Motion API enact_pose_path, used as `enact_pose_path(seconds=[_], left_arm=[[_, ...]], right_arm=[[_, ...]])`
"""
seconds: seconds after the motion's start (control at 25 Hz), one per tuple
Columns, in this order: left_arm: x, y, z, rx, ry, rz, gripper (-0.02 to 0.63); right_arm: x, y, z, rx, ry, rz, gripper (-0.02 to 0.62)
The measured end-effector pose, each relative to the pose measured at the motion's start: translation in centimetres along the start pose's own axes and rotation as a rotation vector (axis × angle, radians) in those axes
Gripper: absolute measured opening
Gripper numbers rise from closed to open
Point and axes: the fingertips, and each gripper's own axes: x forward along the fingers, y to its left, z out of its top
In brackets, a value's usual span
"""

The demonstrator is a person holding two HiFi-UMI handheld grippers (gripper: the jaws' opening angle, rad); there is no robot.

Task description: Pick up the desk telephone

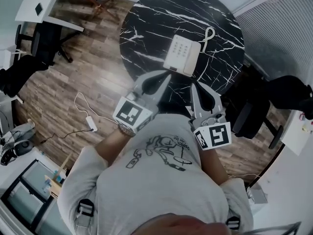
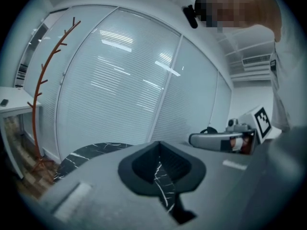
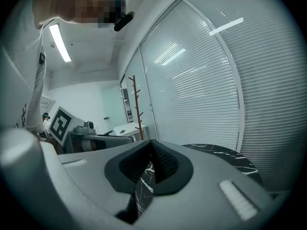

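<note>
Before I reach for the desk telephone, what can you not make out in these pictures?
- Desk telephone: missing from both gripper views; each gripper's body blocks the view downward.
- Its key labels: too small in the head view.
- Table, near edge: head view, covered by left gripper and right gripper.

Count: one telephone (image 1: pixel 182 55), one round table (image 1: pixel 146 18), two grippers (left gripper (image 1: pixel 165 76), right gripper (image 1: pixel 194 86)). One coat stand (image 2: pixel 45 87), one white desk (image 1: pixel 39 1). One plug block (image 1: pixel 91 124) on the floor.
</note>
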Motion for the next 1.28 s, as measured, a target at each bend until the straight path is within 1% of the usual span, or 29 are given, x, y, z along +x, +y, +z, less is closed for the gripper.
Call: enact_pose_path(seconds=[0.44,0.6,0.76,0.84,0.92,1.04,1.12,1.2,1.28], left_arm=[[3.5,1.6,-3.4,0.006,0.077,0.015,0.003],[4.9,3.1,-4.7,0.013,0.103,0.02,0.035],[6.0,5.3,-7.3,0.0,0.154,0.028,0.068],[6.7,6.2,-8.7,-0.007,0.178,0.03,0.088],[7.7,7.2,-10.0,-0.018,0.197,0.028,0.1],[9.5,8.8,-12.6,-0.039,0.228,0.021,0.151],[10.6,9.8,-14.4,-0.057,0.239,0.019,0.155],[11.5,10.8,-16.3,-0.075,0.254,0.019,0.155],[12.3,11.8,-18.2,-0.092,0.276,0.02,0.163]], right_arm=[[1.2,-5.0,-3.2,0.0,0.065,-0.053,0.012],[2.1,-6.8,-5.4,0.021,0.106,-0.069,0.03],[3.4,-8.7,-7.7,0.053,0.145,-0.083,0.058],[4.0,-9.5,-9.0,0.08,0.163,-0.086,0.087],[4.8,-10.5,-10.4,0.106,0.18,-0.091,0.099],[6.3,-12.3,-12.7,0.148,0.206,-0.107,0.145],[7.2,-13.4,-14.5,0.185,0.224,-0.112,0.178],[8.0,-14.4,-16.6,0.227,0.244,-0.119,0.228],[8.6,-15.5,-18.6,0.27,0.263,-0.129,0.265]])
